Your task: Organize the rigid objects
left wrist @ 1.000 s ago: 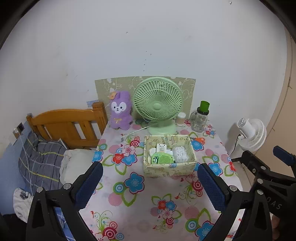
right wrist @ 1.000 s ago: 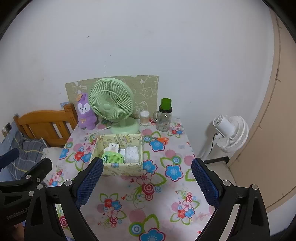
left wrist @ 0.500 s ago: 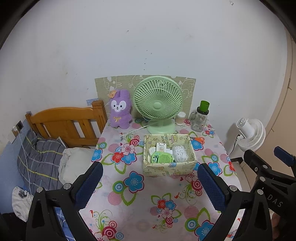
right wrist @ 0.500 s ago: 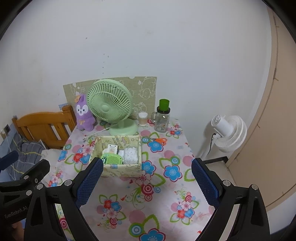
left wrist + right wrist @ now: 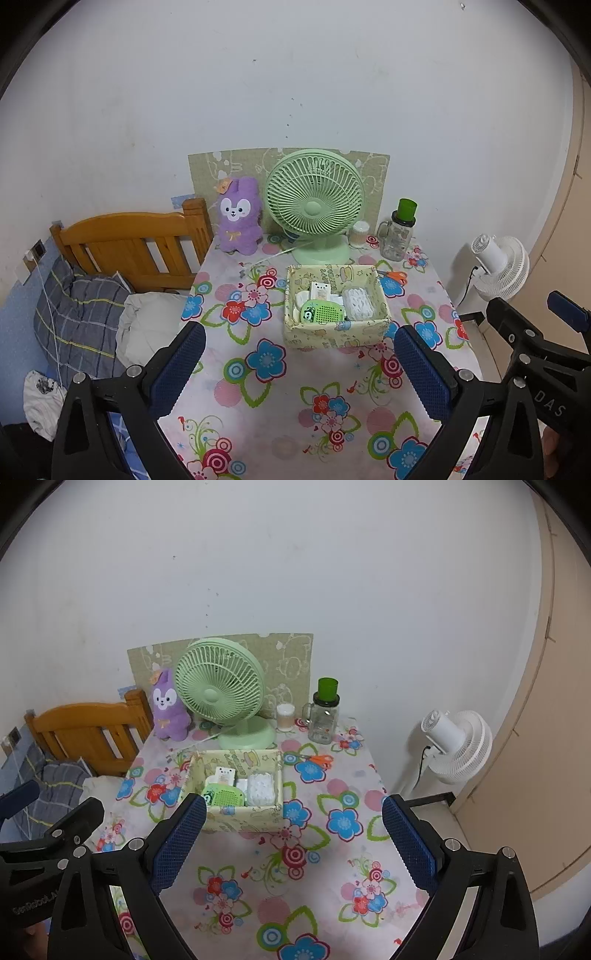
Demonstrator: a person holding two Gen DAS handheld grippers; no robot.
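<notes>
Above the desk (image 5: 280, 413), both tongs are held spread and empty: left tongs (image 5: 297, 369), right tongs (image 5: 293, 843). Small items are kept corralled in the fabric box (image 5: 334, 334), mid-desk; scissors (image 5: 320, 759) are left loose beside it, likely next.

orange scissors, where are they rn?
The orange scissors lie flat on the floral tablecloth, right of the storage box and just in front of the glass jar; visible in both wrist views.

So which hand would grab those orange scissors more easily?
Probably the right gripper. The scissors lie on the table's right side beside the box, nearer its open fingers; the left gripper hangs further left.
</notes>
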